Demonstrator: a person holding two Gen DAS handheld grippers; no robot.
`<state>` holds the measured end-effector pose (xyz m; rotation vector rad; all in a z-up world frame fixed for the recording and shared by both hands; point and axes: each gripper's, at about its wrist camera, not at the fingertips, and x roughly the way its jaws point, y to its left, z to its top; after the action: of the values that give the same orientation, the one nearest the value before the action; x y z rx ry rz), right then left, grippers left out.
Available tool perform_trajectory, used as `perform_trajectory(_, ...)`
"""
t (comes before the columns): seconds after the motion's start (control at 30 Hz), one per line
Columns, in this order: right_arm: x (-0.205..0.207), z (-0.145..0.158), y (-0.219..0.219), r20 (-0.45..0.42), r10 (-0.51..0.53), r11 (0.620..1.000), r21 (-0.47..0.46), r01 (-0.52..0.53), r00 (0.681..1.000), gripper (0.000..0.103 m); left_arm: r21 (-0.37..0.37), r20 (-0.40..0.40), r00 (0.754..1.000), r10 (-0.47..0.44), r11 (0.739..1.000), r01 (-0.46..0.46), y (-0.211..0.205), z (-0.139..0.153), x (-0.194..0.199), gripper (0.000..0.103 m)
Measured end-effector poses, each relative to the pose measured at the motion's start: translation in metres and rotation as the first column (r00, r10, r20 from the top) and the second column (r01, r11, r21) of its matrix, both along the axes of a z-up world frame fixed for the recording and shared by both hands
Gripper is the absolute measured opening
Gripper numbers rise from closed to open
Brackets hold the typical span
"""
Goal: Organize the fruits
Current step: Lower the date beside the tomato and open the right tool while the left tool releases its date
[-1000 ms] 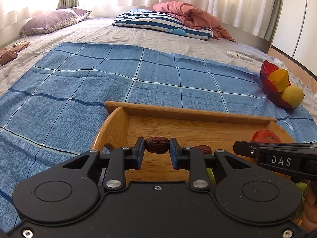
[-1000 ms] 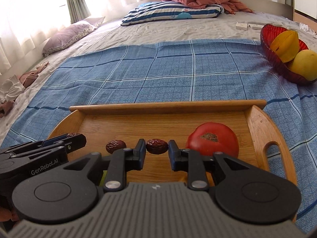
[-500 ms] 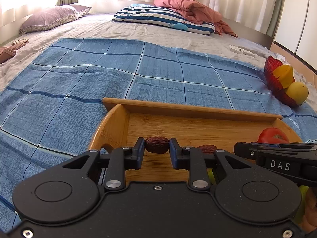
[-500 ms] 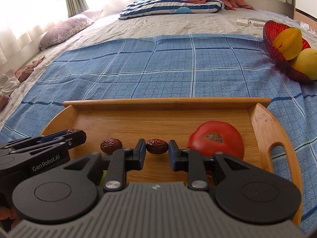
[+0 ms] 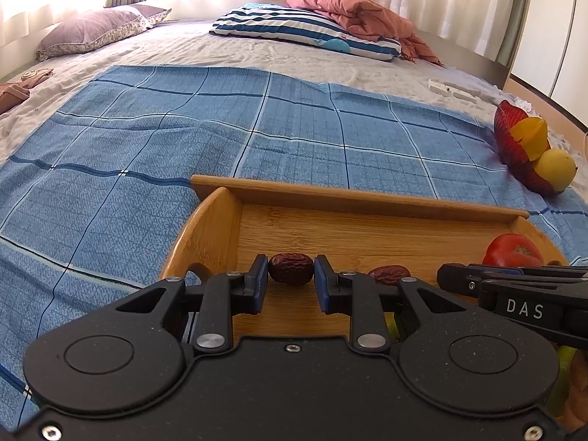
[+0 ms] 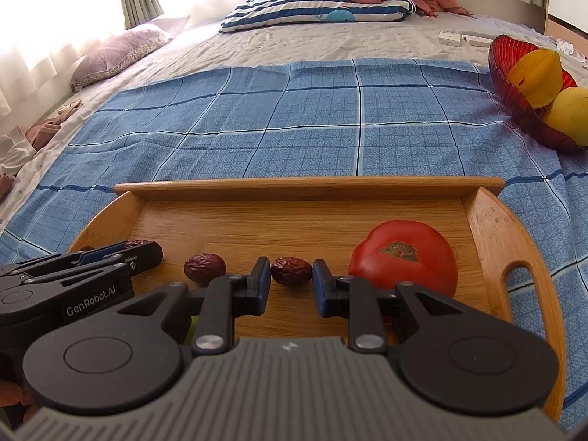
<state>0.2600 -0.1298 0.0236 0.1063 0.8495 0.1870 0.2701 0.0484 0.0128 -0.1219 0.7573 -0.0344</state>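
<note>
My left gripper (image 5: 290, 270) is shut on a wrinkled dark-red date (image 5: 290, 275) low over the left end of the wooden tray (image 5: 349, 198). My right gripper (image 6: 291, 270) is shut on a second date (image 6: 292, 273) near the middle of the tray (image 6: 308, 185). Between the two grippers a third date (image 6: 204, 267) lies loose on the tray floor. A red tomato (image 6: 404, 253) sits at the tray's right end, close to my right fingers. Each gripper shows from the side in the other's view: the left gripper (image 6: 143, 251) and the right gripper (image 5: 452, 275).
The tray rests on a blue checked cloth (image 6: 294, 117) spread over a bed. A red glass bowl (image 6: 514, 84) holding yellow fruit (image 6: 569, 114) stands at the right. Pillows (image 5: 305, 33) and a pink blanket lie at the far end. Something green (image 5: 566, 360) shows under the right gripper.
Both grippers keep hold of their dates over the tray. The views have shifted only slightly; nothing was let go or picked up.
</note>
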Motion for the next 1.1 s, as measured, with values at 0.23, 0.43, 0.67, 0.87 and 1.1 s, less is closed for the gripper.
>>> perform_trajectory(0.23,-0.0002,-0.0023,-0.0003,-0.002,-0.001,1.0,-0.003,0.001,1.0,0.032,0.004,0.003,1.0,-0.002,1.0,0.002,0.0001,-0.0012,0.0003,0.026)
perform_trajectory(0.43,-0.0004,-0.0022,0.0002,-0.001,-0.003,1.0,-0.003,0.003,1.0,0.032,0.0,0.003,1.0,-0.001,1.0,0.001,0.0001,-0.0011,-0.0003,0.026)
perform_trajectory(0.67,-0.0005,-0.0021,0.0002,-0.001,-0.002,1.0,-0.001,0.002,1.0,0.039,0.0,0.003,1.0,0.0,1.0,0.0,0.0003,-0.0006,-0.0003,0.031)
perform_trajectory(0.87,-0.0015,-0.0007,-0.0011,0.002,-0.002,1.0,-0.002,0.002,1.0,0.041,0.004,0.006,1.0,-0.003,1.0,0.003,0.0,0.0005,-0.0014,0.035)
perform_trajectory(1.1,-0.0034,0.0032,-0.0018,0.009,-0.005,1.0,0.003,0.004,1.0,0.042,0.007,0.016,1.0,-0.002,1.0,0.002,0.0003,0.0063,-0.0055,0.038)
